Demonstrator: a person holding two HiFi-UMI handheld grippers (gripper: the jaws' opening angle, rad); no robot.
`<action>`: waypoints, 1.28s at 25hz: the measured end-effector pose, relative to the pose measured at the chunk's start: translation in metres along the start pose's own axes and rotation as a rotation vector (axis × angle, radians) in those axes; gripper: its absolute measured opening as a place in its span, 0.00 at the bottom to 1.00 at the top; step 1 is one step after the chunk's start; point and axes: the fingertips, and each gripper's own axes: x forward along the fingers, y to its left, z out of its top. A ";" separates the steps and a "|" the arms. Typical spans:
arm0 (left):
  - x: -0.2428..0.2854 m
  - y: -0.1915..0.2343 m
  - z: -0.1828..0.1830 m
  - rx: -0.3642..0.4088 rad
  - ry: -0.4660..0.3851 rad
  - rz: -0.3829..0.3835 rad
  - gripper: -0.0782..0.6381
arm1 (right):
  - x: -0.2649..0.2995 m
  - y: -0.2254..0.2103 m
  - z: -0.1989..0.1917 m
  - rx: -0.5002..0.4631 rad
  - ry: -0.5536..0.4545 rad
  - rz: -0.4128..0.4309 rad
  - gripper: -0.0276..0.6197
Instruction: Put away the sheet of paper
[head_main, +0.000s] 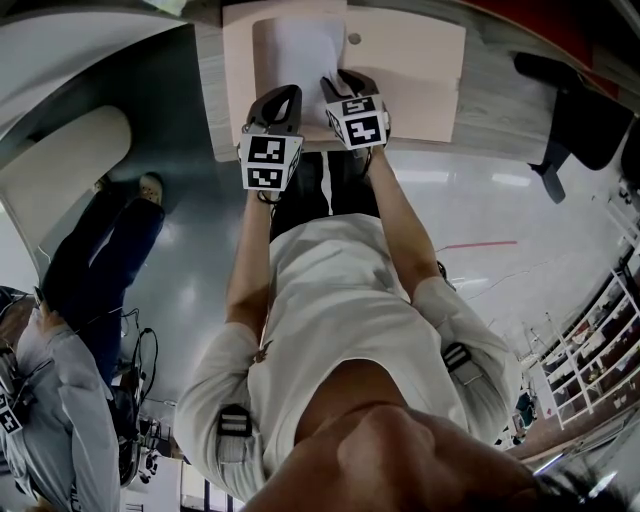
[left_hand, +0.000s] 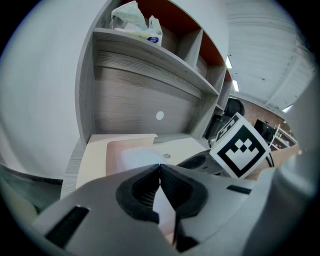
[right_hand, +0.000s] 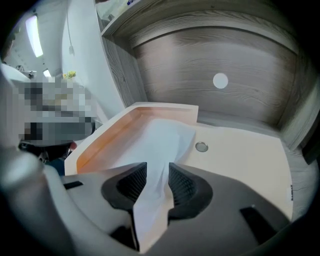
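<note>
A white sheet of paper (head_main: 300, 50) lies on a peach folder (head_main: 410, 70) on the desk. In the head view both grippers reach its near edge side by side. My left gripper (left_hand: 160, 166) has its jaw tips pressed together, and a strip of the sheet (left_hand: 135, 157) runs between the pads. My right gripper (right_hand: 157, 172) is open. The crumpled near corner of the sheet (right_hand: 160, 140) passes loosely through the gap, clear of the pads. The right gripper's marker cube (left_hand: 240, 145) shows just right of the left jaws.
The folder (right_hand: 240, 155) carries a small round stud (right_hand: 201, 146) and sits in a grey wood desk alcove with a white cable hole (right_hand: 220, 80). A plastic bag (left_hand: 135, 22) is on the shelf above. A black chair (head_main: 570, 110) stands right; another person (head_main: 90, 260) sits left.
</note>
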 end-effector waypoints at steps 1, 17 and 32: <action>0.000 0.000 0.001 0.003 -0.002 -0.002 0.14 | -0.002 -0.001 0.002 -0.001 -0.005 -0.003 0.28; -0.027 -0.014 0.036 0.066 -0.063 -0.027 0.14 | -0.080 0.015 0.040 -0.040 -0.156 -0.014 0.21; -0.089 -0.037 0.094 0.125 -0.178 -0.065 0.14 | -0.186 0.052 0.101 -0.141 -0.411 -0.005 0.11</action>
